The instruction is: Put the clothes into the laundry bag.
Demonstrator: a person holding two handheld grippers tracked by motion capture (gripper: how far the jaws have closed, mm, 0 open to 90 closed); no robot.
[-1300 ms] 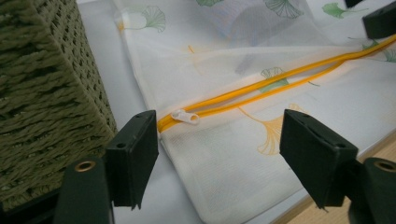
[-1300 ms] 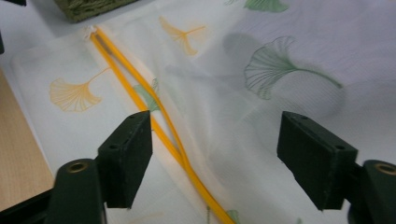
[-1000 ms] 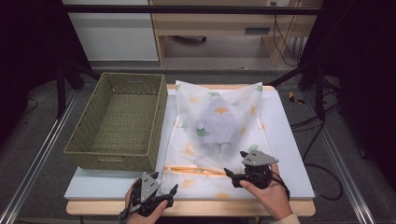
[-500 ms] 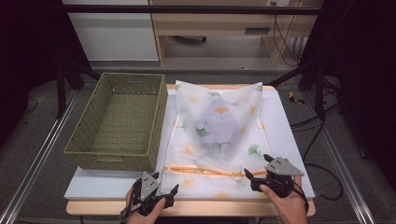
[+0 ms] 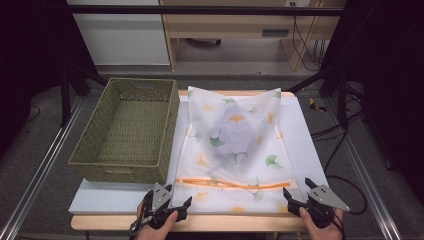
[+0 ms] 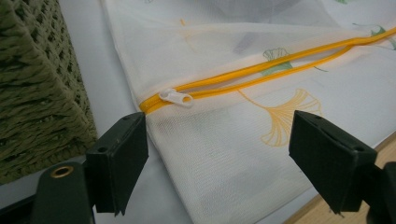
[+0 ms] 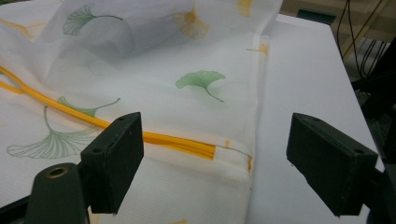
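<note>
Item: mesh laundry bag (image 5: 235, 150), orange zipper (image 5: 235, 184) partly open. Right claw (image 5: 299, 192), spread and empty, is sliding from mid-zipper out to the zipper's right end; its jaws have just been closing slightly. Left claw (image 5: 172, 204), spread and empty, is waiting at the zipper's left end, suggesting a two-ended hold is being set up.

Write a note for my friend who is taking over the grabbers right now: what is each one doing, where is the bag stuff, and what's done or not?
Left gripper: open, holding nothing, at the bag's near left corner; the zipper pull lies just ahead of its jaws.
Right gripper: open, holding nothing, at the near right corner, by the zipper's closed end; its jaws have just been closing a little, with only the bag's corner lying under the gap.
Bag: flat on the table, something pale grey inside.
Basket: left of the bag, nothing in it.
Done: zipper open along most of its length.
Left: probably closing it and moving the bag to the basket.
</note>
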